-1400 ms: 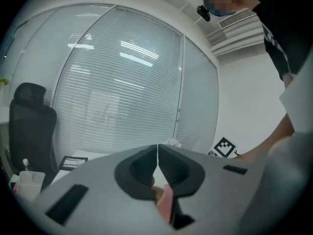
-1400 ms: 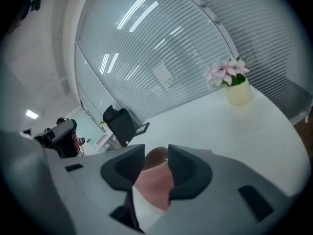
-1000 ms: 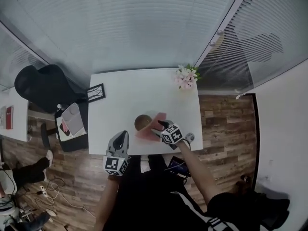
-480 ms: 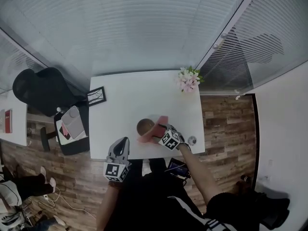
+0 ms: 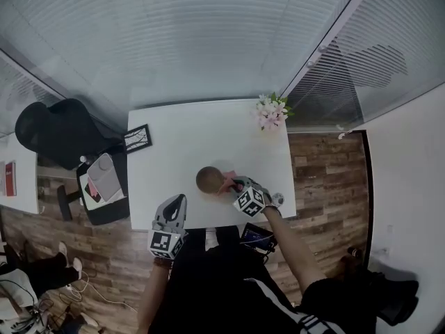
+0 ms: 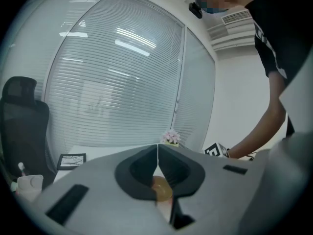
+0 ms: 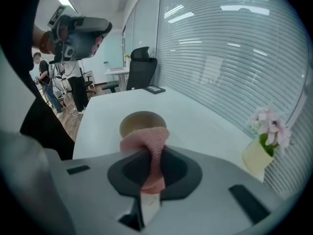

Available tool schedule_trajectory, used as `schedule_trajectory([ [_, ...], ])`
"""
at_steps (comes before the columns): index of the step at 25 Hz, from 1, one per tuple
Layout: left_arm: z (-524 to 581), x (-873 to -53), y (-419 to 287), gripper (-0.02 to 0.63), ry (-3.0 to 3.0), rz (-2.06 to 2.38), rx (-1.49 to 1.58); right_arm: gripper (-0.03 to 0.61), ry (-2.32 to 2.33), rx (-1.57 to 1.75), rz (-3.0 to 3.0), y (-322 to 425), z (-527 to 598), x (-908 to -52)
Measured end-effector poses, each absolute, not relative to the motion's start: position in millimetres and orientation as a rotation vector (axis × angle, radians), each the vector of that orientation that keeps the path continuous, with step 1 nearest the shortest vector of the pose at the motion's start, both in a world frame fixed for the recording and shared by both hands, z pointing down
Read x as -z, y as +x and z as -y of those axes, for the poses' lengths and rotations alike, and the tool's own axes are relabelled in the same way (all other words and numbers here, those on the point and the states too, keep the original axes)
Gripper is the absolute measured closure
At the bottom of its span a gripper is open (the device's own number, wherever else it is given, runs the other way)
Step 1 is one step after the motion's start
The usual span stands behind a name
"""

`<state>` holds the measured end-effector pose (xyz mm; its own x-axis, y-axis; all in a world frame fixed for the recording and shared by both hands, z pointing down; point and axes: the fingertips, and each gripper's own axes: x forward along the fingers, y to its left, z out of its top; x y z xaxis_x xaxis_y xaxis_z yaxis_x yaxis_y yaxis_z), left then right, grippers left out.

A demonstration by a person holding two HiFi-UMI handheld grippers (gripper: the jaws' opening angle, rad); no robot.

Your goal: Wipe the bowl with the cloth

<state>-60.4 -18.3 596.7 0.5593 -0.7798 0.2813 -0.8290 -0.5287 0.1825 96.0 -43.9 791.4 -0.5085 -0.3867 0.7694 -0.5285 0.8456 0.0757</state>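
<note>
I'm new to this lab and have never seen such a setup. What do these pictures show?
No robot here: a person holds a two-fingered gripper in each hand. The overhead picture comes from a camera on the person's head; the other two come from cameras riding on each gripper. On the white table stand a brown bowl, a vase of flowers and a small picture frame. The right gripper has its fingers closing on a pink cloth next to the bowl. The left gripper is shut and empty, near the table's front edge.
</note>
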Motion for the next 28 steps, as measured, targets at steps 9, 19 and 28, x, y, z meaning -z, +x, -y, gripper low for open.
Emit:
schedule_trajectory([
  [9, 51.3, -596.8, -16.7, 0.603, 2.426, 0.874, -0.185, 0.552, 0.823, 0.211, 2.478, 77.8, 55.4, -605.4],
  [19, 55.3, -538.9, 17.0, 0.425, 2.434, 0.335, -0.018, 0.552, 0.736, 0.639, 2.425, 38.6, 47.6, -523.1],
  [28, 71.1, -521.4, 21.2, 0.594, 2.524, 0.277, -0.010, 0.558, 0.805, 0.675, 2.384, 24.4, 71.6, -513.9],
])
